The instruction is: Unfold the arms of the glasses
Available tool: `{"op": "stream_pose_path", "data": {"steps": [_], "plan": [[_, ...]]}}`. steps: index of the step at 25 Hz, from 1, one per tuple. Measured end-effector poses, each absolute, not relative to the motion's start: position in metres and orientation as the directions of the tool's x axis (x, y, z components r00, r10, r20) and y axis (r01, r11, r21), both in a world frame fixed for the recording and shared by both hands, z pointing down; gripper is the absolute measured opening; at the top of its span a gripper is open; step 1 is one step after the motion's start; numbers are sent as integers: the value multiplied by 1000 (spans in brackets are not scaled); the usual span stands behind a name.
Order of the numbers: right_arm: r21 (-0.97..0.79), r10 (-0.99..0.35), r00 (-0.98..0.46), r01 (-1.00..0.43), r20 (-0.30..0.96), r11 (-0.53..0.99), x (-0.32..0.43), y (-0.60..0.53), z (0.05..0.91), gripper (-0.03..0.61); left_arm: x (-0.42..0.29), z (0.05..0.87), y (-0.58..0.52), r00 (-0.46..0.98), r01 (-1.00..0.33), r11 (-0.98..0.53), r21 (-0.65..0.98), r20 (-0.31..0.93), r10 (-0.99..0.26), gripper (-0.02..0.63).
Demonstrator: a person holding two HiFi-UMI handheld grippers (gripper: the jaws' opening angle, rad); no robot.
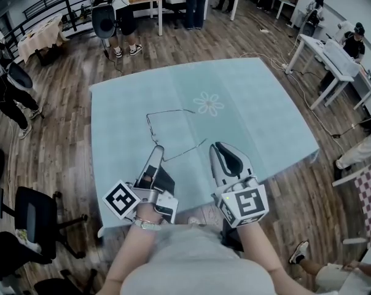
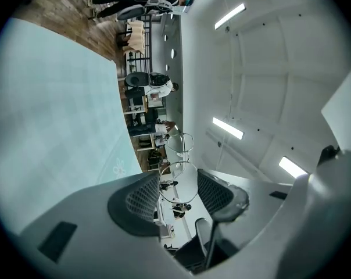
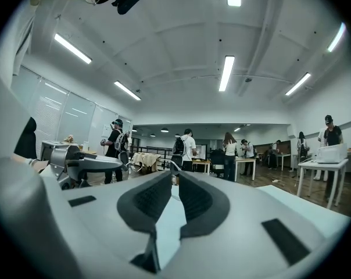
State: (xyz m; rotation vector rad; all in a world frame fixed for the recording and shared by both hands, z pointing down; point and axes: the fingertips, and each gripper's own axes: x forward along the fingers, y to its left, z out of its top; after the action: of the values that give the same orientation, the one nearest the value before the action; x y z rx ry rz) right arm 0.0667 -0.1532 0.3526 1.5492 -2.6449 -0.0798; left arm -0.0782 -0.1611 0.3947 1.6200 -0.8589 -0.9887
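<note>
Thin wire-rimmed glasses (image 1: 173,110) hang above the pale blue tablecloth (image 1: 259,109), just in front of me. My left gripper (image 1: 157,150) is shut on them. In the left gripper view one round lens (image 2: 179,182) sits between the pads (image 2: 142,197), and the second lens (image 2: 180,143) sticks out beyond them against the ceiling. A loose arm of the glasses (image 1: 195,146) slants toward my right gripper (image 1: 217,147). In the right gripper view that gripper (image 3: 174,182) has its jaws close together, a narrow gap remaining. A thin wire shows in the gap, and no pad visibly presses on it.
A flower print (image 1: 209,104) marks the cloth's middle. A white table (image 1: 330,57) with people stands at the right, a black office chair (image 1: 35,217) at the left. More people and desks (image 1: 148,2) fill the far side of the wooden floor.
</note>
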Motion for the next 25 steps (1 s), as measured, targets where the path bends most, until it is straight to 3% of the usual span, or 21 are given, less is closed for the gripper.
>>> {"op": "stream_pose_path", "data": {"steps": [5,15,25], "plan": [[73,-873,-485,-870,51,488,62,-151,355,9,-79,397,-157,381,-56,-252,966,-213,-900,210],[73,-873,-488,-871,-8,486,52,-147,348,6,-88,398,-157,267,-111,-283,953,-246,-932,210],[103,-862,-507,-858,0,504,38,-148,352,6,-84,397,-163,225,-83,-297,951,-273,-935,210]]}}
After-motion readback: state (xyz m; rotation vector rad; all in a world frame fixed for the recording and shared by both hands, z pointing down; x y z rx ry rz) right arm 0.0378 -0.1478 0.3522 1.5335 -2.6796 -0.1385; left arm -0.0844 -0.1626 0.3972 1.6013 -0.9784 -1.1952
